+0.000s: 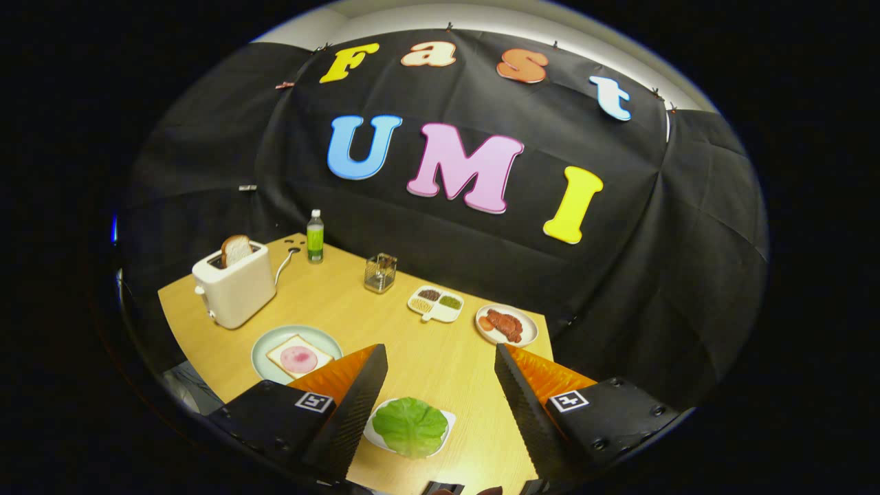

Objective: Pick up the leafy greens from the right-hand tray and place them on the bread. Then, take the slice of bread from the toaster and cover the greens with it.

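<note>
Lettuce (410,426) is what I'm after first: one flat green leaf on a small white tray (445,418), lying between my tongs (440,405) and a little below their tips. I have the tongs spread wide with nothing in them, hanging above the worktop (426,350) with the leaf untouched. So I judge this the very start, the approach to the first pick. At about ten o'clock from the leaf sits a pale green plate (265,344) with an open slice of bread (299,356) and a pink round of meat on it; that is where the leaf goes. Farther out at eleven o'clock stands the white toaster (234,285) with the second slice (236,249) poking out of its slot. At one o'clock, well apart, are a divided dish (436,304) and a plate of meat (506,324). My next move, I reckon, calls for dropping straight down over the leaf and closing gently on its raised edge, since it lies thin and flat against the tray
</note>
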A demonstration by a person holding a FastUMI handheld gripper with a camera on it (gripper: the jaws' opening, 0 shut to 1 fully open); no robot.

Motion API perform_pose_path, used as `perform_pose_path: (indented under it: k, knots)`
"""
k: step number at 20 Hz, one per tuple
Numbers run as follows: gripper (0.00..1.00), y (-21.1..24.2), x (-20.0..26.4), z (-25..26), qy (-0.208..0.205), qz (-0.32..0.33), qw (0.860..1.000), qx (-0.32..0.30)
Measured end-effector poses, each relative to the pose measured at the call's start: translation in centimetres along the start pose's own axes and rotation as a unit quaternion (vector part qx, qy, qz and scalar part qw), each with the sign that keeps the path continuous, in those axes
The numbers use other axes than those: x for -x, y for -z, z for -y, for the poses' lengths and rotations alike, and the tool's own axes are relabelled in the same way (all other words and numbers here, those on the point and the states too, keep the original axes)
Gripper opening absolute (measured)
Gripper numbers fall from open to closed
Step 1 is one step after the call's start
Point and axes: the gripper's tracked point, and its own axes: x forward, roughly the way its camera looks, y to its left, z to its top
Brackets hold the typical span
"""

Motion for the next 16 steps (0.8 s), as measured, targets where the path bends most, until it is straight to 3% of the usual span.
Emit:
perform_pose_path:
  k: [9,12,16]
  knots:
    - [0.97,12.1,-4.6,-3.1,-0.06,-0.123,0.988,0.074]
    - [0.95,16.4,-6.1,-3.3,-0.079,-0.182,0.978,0.068]
    - [0.85,20.5,-8.1,-4.1,-0.106,-0.237,0.965,0.032]
